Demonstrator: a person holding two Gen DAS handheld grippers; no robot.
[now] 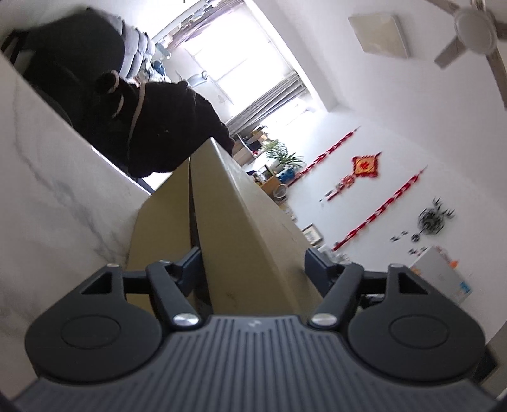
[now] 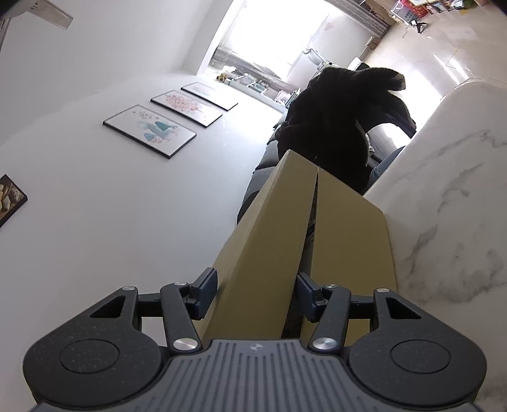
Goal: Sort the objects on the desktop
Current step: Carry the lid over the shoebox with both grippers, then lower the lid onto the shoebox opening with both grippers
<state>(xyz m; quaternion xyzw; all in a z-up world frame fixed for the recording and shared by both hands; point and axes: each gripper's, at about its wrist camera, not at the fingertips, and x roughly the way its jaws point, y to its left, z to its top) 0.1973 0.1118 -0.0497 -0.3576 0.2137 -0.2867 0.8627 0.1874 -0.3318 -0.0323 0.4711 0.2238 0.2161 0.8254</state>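
Note:
A tan cardboard box lies on the white marble table, its two top flaps parted by a narrow dark slit. Both wrist views are rolled on their side. My left gripper straddles the wider flap; its pads stand at the flap's two faces with a thin dark gap on the left, so it is open. In the right wrist view the same box runs away from me. My right gripper is shut on its left flap, both pads against the cardboard. The other flap lies beside it toward the table.
A black fleece garment hangs just past the box's far end, also the dark garment in the right view. Behind are white walls with framed pictures, a red knot ornament, a ceiling fan and a bright window.

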